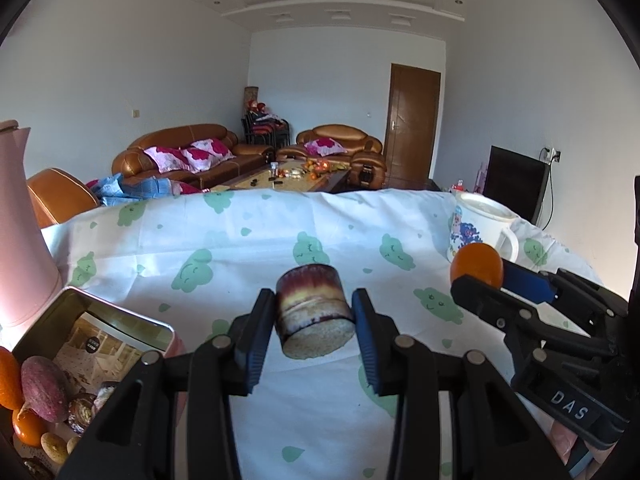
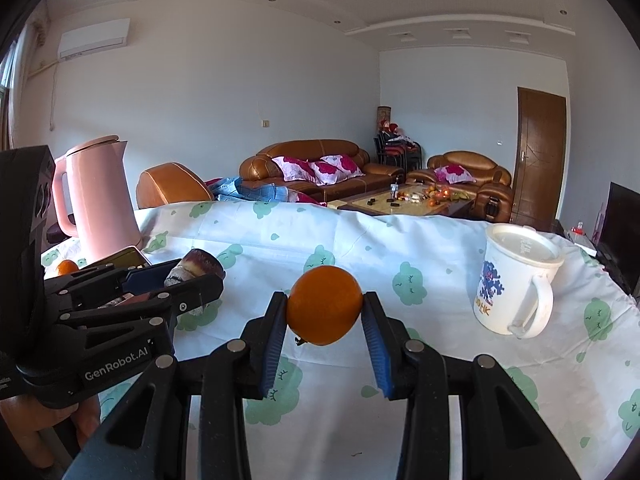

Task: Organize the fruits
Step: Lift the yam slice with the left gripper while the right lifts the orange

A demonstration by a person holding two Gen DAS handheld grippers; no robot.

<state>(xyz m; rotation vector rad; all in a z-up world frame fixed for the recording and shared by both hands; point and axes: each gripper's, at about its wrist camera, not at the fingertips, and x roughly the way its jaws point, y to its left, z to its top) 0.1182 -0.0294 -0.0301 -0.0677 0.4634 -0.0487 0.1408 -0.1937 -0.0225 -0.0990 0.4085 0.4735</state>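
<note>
My left gripper (image 1: 314, 316) is shut on a brown, cake-printed cylinder (image 1: 314, 314), tilted and held above the white cloth with green prints (image 1: 224, 240). My right gripper (image 2: 324, 312) is shut on an orange (image 2: 324, 305), also held above the cloth. In the left wrist view the right gripper and its orange (image 1: 478, 266) sit at the right. In the right wrist view the left gripper with the cylinder (image 2: 198, 268) sits at the left. An open tin box (image 1: 100, 332) at lower left holds oranges (image 1: 10, 376), a purple fruit (image 1: 44, 388) and small snacks.
A pink kettle (image 2: 100, 200) stands at the table's left, beside the tin. A white lidded mug (image 2: 516, 280) stands at the right. Beyond the table edge are brown sofas (image 2: 316, 168), a coffee table (image 2: 404, 202) and a door (image 2: 540, 160).
</note>
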